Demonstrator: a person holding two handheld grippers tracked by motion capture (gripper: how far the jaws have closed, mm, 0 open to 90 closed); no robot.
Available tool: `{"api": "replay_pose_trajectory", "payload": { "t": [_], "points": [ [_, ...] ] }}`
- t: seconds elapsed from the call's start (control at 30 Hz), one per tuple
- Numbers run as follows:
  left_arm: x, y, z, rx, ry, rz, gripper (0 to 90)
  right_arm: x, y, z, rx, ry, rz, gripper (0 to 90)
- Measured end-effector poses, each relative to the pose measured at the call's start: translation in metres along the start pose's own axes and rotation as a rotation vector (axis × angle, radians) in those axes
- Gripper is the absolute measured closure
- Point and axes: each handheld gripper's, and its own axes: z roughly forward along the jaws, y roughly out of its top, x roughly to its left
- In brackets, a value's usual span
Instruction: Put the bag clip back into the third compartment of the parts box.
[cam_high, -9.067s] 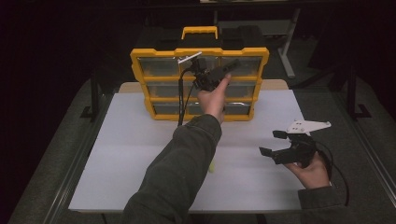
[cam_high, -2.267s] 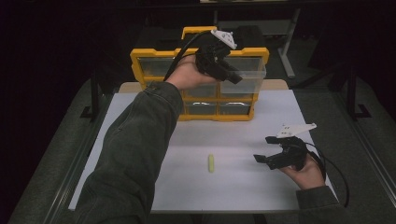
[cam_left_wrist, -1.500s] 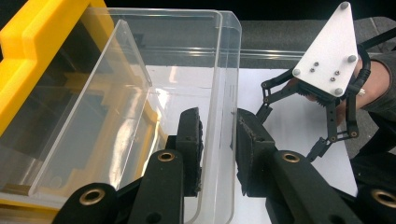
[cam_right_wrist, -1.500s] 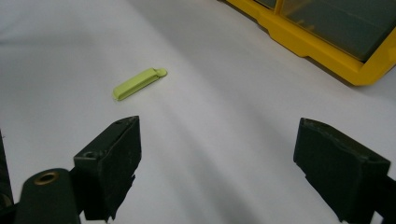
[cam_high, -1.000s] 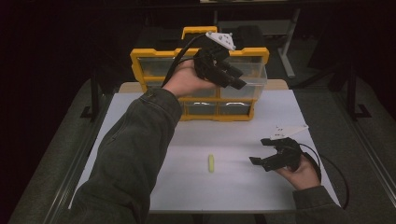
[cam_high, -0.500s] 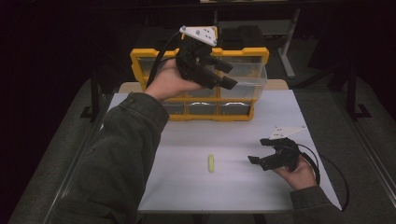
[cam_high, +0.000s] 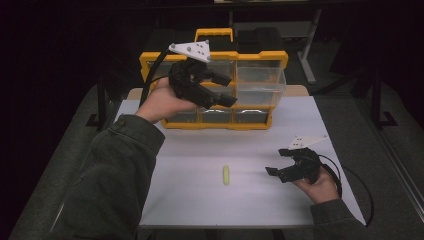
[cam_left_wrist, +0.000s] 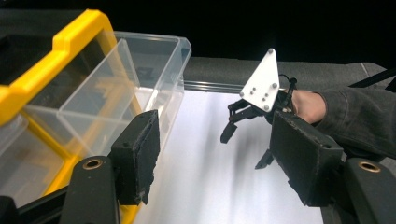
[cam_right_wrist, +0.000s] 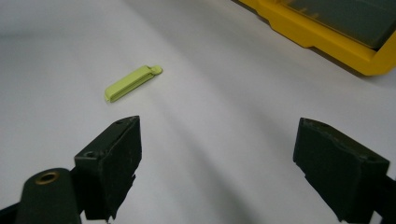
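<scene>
Lying flat on the white table (cam_high: 190, 200), a small lime-green plastic clip (cam_high: 226, 175) rests near the middle, apart from everything else. To its right, the right gripper (cam_high: 280, 170) sits low over the table in the person's right hand (cam_high: 320, 186), jaws spread wide and empty, pointing toward the clip; in the right gripper view the clip (cam_right_wrist: 132, 82) lies just beyond the left jaw.

At the table's far edge stands a yellow-framed organiser case with clear plastic drawers (cam_high: 250, 120). One clear drawer (cam_high: 260, 85) juts out from its upper right. The left gripper (cam_high: 224, 90), raised in front of the case beside that drawer, has its jaws wide apart, gripping nothing.
</scene>
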Motion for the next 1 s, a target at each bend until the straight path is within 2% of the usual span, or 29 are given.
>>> {"api": "replay_pose_trajectory", "payload": {
  "t": [0.4, 0.53, 0.63, 0.8, 0.97, 1.0],
  "points": [
    [-0.006, -0.019, -0.01, 0.006, 0.024, -0.016, 29.8, 0.001, -0.003, 0.003, 0.007, -0.019, -0.004, 14.3],
    [-0.01, -0.031, -0.014, 0.009, 0.044, -0.024, 29.2, 0.002, -0.004, 0.004, 0.002, -0.024, -0.013, 14.0],
    [-0.014, -0.038, -0.016, 0.029, 0.059, -0.033, 27.7, 0.001, -0.006, 0.005, 0.011, -0.026, -0.005, 13.9],
    [-0.019, -0.048, -0.02, 0.029, 0.071, -0.042, 27.1, 0.0, -0.007, 0.005, 0.015, -0.032, 0.0, 14.0],
    [-0.027, -0.064, -0.03, 0.019, 0.085, -0.052, 26.6, 0.003, -0.007, 0.008, 0.024, -0.04, -0.01, 14.2],
    [-0.029, -0.068, -0.032, 0.001, 0.085, -0.065, 26.2, 0.004, -0.007, 0.009, 0.022, -0.044, -0.012, 14.2]
  ]
}}
